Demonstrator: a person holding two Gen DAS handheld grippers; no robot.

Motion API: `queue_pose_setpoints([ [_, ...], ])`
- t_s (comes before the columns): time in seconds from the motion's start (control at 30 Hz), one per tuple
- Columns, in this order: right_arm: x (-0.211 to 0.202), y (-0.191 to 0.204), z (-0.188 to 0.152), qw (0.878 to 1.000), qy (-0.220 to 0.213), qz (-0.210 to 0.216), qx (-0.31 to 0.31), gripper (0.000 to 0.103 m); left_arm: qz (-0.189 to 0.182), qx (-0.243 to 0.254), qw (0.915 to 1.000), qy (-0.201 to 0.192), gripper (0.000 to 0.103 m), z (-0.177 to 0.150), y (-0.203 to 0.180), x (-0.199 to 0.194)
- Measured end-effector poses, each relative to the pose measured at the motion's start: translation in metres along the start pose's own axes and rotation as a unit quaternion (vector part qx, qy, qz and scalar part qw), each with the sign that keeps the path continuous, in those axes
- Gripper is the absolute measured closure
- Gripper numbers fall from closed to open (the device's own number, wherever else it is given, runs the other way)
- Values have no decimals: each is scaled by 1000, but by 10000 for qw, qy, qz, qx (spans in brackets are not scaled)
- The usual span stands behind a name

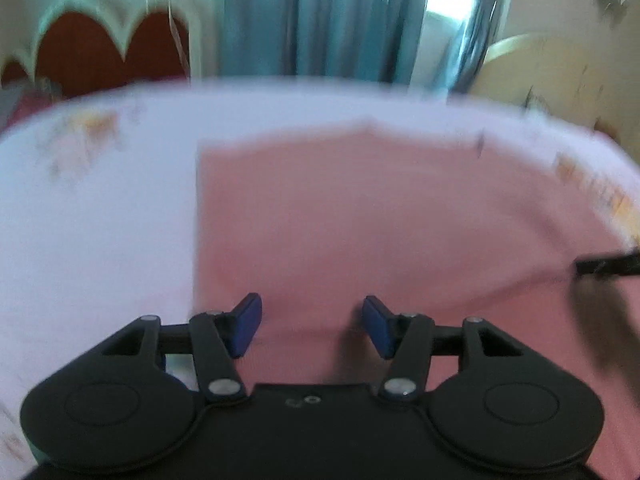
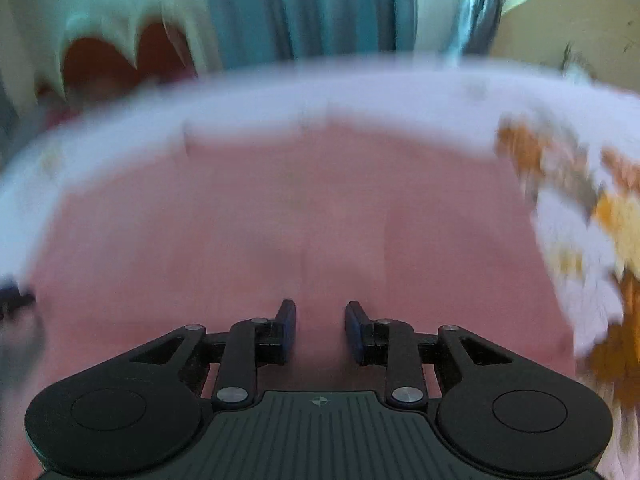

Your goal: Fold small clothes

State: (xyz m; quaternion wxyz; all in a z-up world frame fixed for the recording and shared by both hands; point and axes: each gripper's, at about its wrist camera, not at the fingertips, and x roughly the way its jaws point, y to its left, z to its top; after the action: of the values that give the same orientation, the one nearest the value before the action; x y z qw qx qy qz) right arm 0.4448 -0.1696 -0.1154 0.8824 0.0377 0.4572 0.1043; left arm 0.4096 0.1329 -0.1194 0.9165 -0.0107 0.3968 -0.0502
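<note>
**A:** What does the left wrist view show?

**B:** The left claw (image 1: 312,326) is spread wide, its blue pads (image 1: 248,326) well apart with nothing between them. Directly ahead of and under it lies a pink garment (image 1: 360,220), spread flat on a pale lilac sheet (image 1: 100,220). The garment's straight left edge runs forward just beside the left pad, so that pad sits near the edge while the right pad is over the cloth.

**A:** Anything else there?

**B:** At the far right, level with the claw, a dark tip (image 1: 608,266) pokes in over the garment. It is blurred; I cannot tell whether it touches the cloth. Beyond the sheet hang blue curtains (image 1: 320,20), with a scalloped cream headboard (image 1: 100,32) ahead to the left.

**A:** And the right wrist view?

**B:** The right claw (image 2: 320,330) is released too, though its blue pads (image 2: 354,332) stand closer together, and nothing is held. The pink garment (image 2: 280,220) fills the area ahead of and beneath it. The pale sheet (image 2: 360,96) borders the garment ahead, and to the right it carries an orange floral print (image 2: 528,152). A blurred dark shape (image 2: 14,300) shows at the far left edge. The whole view is smeared, so finer folds cannot be made out.
</note>
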Motion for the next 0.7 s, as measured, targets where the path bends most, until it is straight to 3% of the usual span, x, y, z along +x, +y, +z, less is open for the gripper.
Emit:
queue_pose_setpoints([
  [0.07,-6,-1,-3,9999,-5,-32,-135,74,-107,-46,9999,-20,46,0,4,-3],
  [0.23,-13,-17,22,9966,-714,142,390,74,-314,-77,9990,-300,42,39,7,4],
  [0.37,22,8,67,9943,-847,509,390,74,-538,-64,9980,-312,36,76,-11,41],
  [0.47,51,29,86,9935,-699,820,378,74,-739,78,9968,-297,36,89,-32,65],
  [0.57,69,36,88,9958,-510,762,2,74,-453,208,9984,-272,35,94,-24,84],
  [0.7,66,-4,79,9980,-630,-52,63,77,456,-44,9989,-26,36,95,35,97],
])
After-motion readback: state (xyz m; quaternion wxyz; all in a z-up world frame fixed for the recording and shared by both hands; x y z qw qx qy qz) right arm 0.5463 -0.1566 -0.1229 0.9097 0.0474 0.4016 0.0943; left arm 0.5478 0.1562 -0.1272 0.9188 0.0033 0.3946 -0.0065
